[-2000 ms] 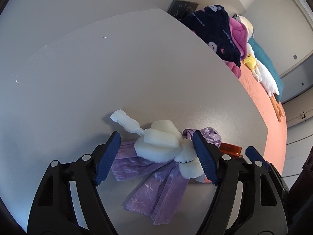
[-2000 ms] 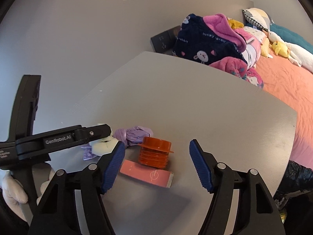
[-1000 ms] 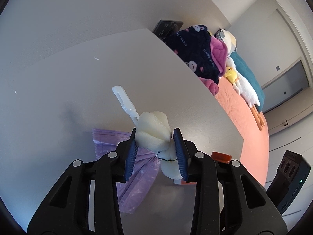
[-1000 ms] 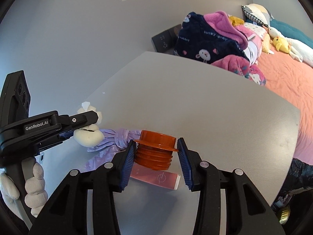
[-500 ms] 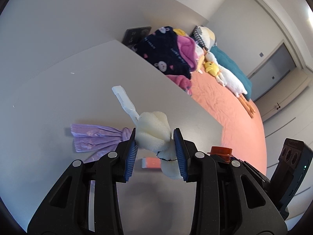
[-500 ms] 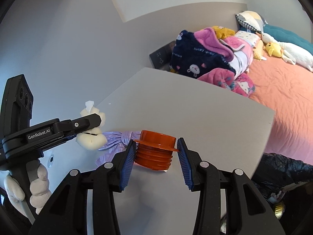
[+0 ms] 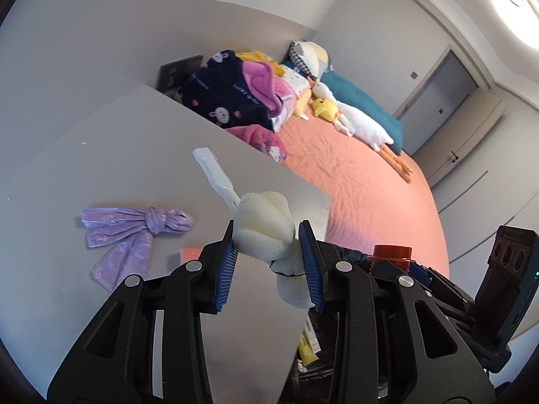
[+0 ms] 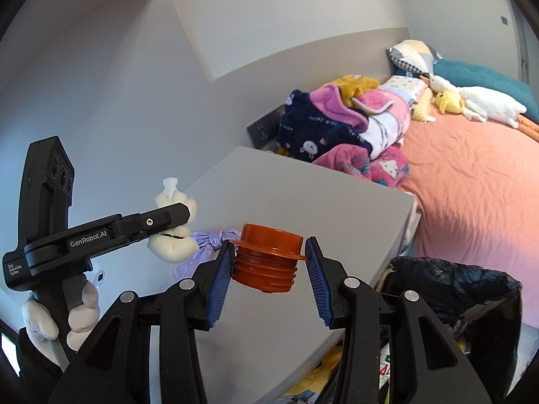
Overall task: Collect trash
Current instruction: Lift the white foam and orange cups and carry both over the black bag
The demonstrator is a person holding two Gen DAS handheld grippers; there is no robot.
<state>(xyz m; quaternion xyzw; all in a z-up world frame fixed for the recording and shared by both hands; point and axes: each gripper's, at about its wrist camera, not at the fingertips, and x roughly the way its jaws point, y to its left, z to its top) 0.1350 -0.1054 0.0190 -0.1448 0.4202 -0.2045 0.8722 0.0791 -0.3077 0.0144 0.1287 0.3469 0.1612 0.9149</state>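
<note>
My left gripper point(image 7: 267, 262) is shut on a white foam sponge brush point(image 7: 262, 232) with a white plastic handle, held above the grey table point(image 7: 134, 155). It also shows in the right wrist view point(image 8: 173, 232). My right gripper point(image 8: 269, 266) is shut on an orange ribbed cap point(image 8: 267, 257), held above the table's near corner; the cap also shows in the left wrist view point(image 7: 390, 252). A knotted purple plastic bag point(image 7: 134, 232) and a pink card point(image 7: 190, 256) lie on the table.
A black-lined trash bin point(image 8: 451, 289) with wrappers stands below the table's right edge. Beyond the table lies a bed with an orange sheet point(image 7: 353, 185), piled blankets point(image 7: 235, 97) and plush toys. A dark wall panel point(image 7: 177, 70) sits behind the table.
Both grippers closed on their items, lifted them off the table and swung right toward the bin. The purple bag and pink card stayed on the table.
</note>
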